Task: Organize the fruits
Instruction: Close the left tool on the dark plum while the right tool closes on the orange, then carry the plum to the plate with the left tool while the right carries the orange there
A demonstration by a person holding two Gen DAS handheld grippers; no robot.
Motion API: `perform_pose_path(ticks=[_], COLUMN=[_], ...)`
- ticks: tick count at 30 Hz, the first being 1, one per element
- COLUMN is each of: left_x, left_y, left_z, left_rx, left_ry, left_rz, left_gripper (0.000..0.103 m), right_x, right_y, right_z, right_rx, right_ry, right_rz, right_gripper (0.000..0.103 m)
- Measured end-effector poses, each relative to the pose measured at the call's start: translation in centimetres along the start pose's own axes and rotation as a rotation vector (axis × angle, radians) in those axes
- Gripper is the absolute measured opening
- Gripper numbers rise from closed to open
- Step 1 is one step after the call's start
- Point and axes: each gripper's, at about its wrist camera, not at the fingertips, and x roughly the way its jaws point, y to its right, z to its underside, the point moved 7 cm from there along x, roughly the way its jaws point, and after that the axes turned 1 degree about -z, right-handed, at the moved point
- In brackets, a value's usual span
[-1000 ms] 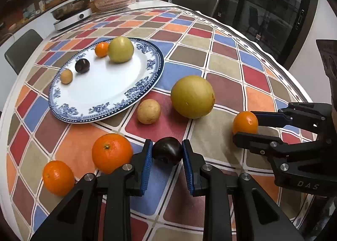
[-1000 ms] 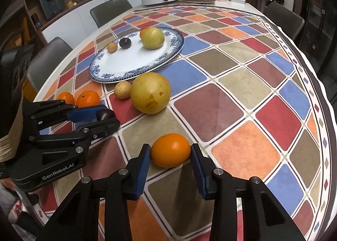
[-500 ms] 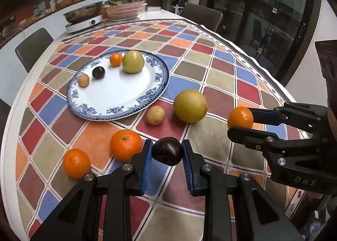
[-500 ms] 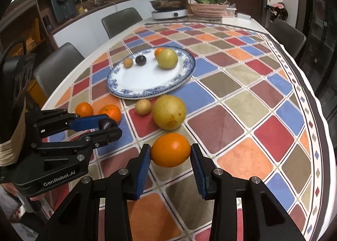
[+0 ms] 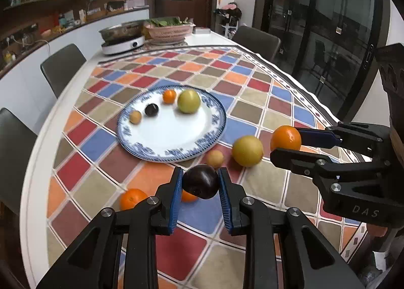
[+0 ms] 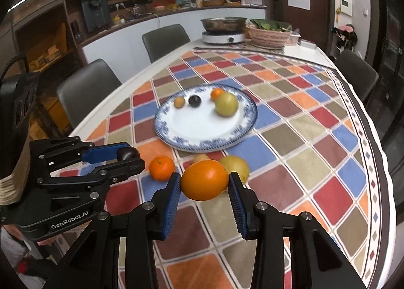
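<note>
My left gripper (image 5: 200,183) is shut on a dark plum (image 5: 200,181) and holds it above the table; it also shows in the right wrist view (image 6: 126,155). My right gripper (image 6: 204,185) is shut on an orange (image 6: 204,179), lifted above the table; it also shows in the left wrist view (image 5: 286,141). A blue-and-white plate (image 5: 176,147) holds a green fruit (image 5: 188,101), a small orange (image 5: 169,96), a dark plum (image 5: 151,109) and a small tan fruit (image 5: 135,116). On the cloth lie a yellow fruit (image 5: 247,150), a small tan fruit (image 5: 215,158) and two oranges (image 5: 132,198).
The table has a checkered cloth (image 5: 252,102). An electric cooker with a pan (image 5: 123,41) and a basket of greens (image 5: 168,30) stand at the far end. Chairs (image 5: 63,67) surround the table. The table's right edge (image 6: 378,162) is near.
Both grippers have risen and tilted back from the table, each carrying its fruit. The plate and loose fruits have not moved.
</note>
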Motion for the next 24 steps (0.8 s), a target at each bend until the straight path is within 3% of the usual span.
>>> perform_pose_path(ticks=[13, 24], left_x=[-1.6, 1.2], left_y=[-2.8, -5.2], left_z=[-3.8, -6.2], left_rx=[0.010, 0.006], left_ry=[0.077, 0.047], left_rz=[-0.054, -0.043], left_gripper=[0.028, 0.028], right_x=[-0.1, 4.3], right_y=[-2.0, -1.3], right_z=[-5.6, -8.3], right_rx=[-0.051, -0.049], right_ry=[0.064, -0.020], right_rz=[-0.041, -0.073], right_gripper=[0.039, 0.039])
